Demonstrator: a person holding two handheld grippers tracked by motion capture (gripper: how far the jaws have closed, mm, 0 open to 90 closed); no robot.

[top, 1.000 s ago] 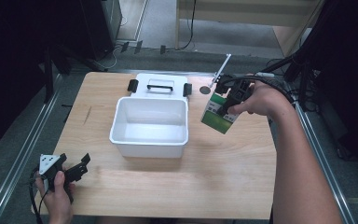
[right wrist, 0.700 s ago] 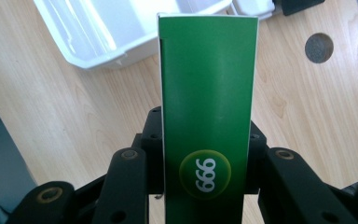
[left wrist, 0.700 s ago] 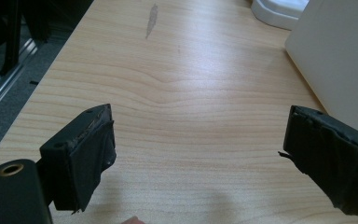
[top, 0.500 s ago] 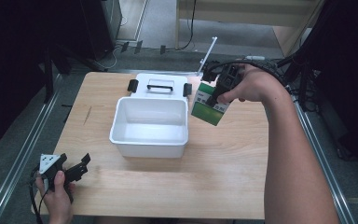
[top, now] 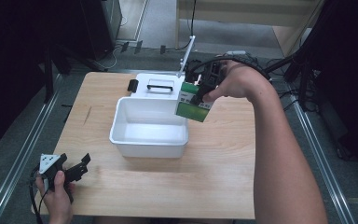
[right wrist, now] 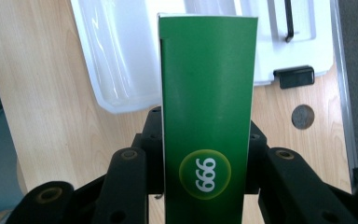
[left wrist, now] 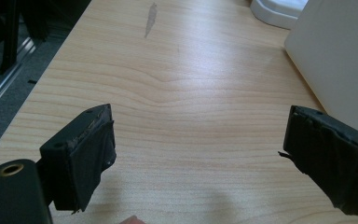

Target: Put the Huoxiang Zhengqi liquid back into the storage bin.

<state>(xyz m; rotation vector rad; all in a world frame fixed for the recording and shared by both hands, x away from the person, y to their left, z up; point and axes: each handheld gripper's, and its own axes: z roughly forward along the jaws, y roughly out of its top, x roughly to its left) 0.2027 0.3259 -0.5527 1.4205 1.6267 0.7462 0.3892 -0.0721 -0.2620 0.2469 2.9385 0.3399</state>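
Right claw [top: 199, 95] grips the green box [top: 193, 102] above the white bin's [top: 135, 144] rim; left claw [top: 72, 170] gapes unladen

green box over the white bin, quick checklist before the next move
1. Right gripper clamped on the green box: ok.
2. Box off the table, tilted at the white bin's far right corner: ok.
3. Bin inside bare: ok.
4. Lid lying behind the bin, out of the way: ok.
5. Left gripper open, holding nothing, at the table's near left corner: ok.
6. Box fully over the opening: cannot tell.
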